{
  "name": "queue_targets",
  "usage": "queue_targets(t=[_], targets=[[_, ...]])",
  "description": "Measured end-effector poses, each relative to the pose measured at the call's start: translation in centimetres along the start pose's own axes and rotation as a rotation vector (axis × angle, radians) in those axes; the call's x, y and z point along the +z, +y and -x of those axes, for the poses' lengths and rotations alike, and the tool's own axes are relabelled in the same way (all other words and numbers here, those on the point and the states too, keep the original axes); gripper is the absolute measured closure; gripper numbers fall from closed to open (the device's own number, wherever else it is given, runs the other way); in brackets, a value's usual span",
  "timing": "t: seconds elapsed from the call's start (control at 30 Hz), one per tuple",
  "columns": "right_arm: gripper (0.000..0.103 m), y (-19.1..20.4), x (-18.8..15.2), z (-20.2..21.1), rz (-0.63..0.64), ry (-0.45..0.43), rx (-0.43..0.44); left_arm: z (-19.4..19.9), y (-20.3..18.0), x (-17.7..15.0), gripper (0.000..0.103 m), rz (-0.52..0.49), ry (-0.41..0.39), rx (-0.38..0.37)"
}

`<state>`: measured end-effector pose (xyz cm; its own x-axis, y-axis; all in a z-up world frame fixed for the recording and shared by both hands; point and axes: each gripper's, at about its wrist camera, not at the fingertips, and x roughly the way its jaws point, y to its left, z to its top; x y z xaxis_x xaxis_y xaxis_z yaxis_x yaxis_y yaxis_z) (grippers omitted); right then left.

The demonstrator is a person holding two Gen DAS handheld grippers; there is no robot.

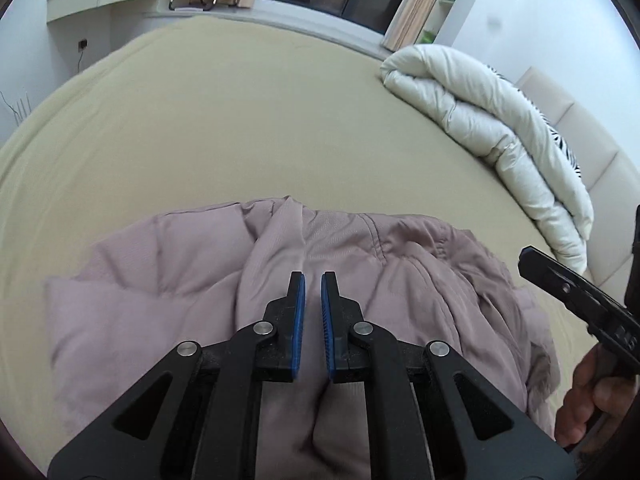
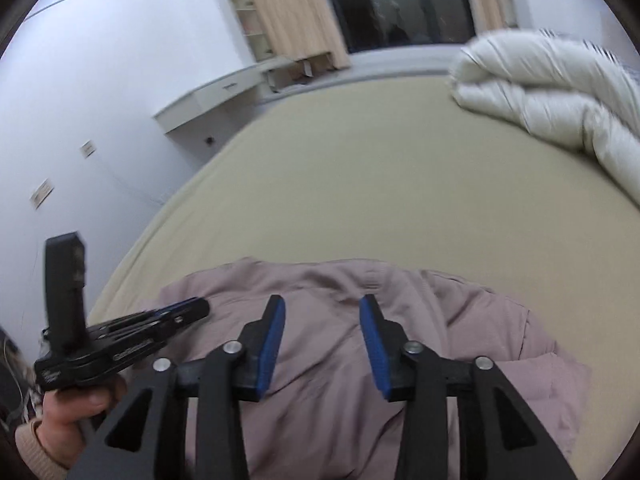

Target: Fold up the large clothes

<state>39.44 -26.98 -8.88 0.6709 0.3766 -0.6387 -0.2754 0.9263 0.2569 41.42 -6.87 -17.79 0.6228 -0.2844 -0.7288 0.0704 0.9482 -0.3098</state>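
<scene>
I'm hovering over the pink jacket (image 1: 248, 320) bunched on the bed (image 1: 240, 120), left tongs (image 1: 313, 280) nearly pressed together and empty, right tongs (image 2: 322, 304) spread, so I'm probably aiming for seams, not puffy middles.

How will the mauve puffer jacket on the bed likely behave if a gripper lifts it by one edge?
The jacket would probably sag and drape, since it lies in soft folds. Its quilted puffiness suggests it is light for its bulk. The smooth, faintly shiny shell may slip between the fingers.
</scene>
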Motion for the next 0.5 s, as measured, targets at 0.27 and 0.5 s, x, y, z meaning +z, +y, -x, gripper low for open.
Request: queue_targets(t=[0.27, 0.5], targets=[[0.056, 4.8, -7.1, -6.8, 0.263, 0.173, -0.153, 4.1, 1.1, -4.2, 0.095, 0.016, 0.003, -0.014], [0.056, 6.2, -5.8, -0.7, 0.204, 0.082, -0.170, 12.1, 3.9, -10.2, 0.095, 0.002, -0.036, -0.015]])
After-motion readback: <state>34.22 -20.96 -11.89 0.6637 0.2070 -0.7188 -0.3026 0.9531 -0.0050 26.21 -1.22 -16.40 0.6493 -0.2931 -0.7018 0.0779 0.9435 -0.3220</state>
